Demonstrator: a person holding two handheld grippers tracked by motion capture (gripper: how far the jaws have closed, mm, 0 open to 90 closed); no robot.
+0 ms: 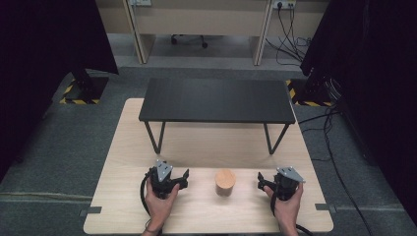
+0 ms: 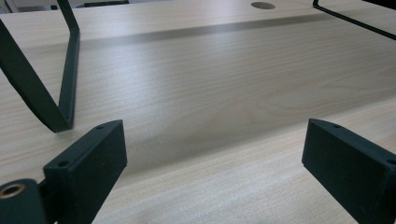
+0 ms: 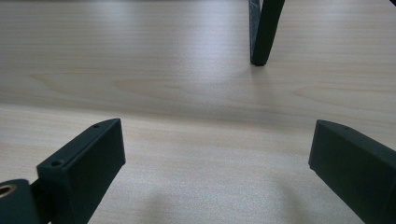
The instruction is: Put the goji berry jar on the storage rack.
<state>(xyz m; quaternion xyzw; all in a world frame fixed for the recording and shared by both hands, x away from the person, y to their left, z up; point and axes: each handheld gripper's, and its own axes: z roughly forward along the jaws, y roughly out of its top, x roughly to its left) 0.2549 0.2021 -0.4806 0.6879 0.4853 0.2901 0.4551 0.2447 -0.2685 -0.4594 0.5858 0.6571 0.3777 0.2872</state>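
Note:
A small round wooden canister (image 1: 225,183) stands upright on the light wooden table (image 1: 206,142), near its front edge. It sits between my two grippers and touches neither. To its left a hand holds my left gripper (image 1: 168,173) just above the tabletop. Its jaws are spread wide over bare wood in the left gripper view (image 2: 215,140). On the canister's right another hand holds my right gripper (image 1: 279,178). It is open too, with nothing between its jaws in the right gripper view (image 3: 217,144).
A low black shelf (image 1: 216,101) on thin metal legs stands across the back half of the table. One leg (image 2: 65,93) is close ahead of the left gripper, another (image 3: 261,32) ahead of the right. Cables (image 1: 334,147) lie on the floor at right.

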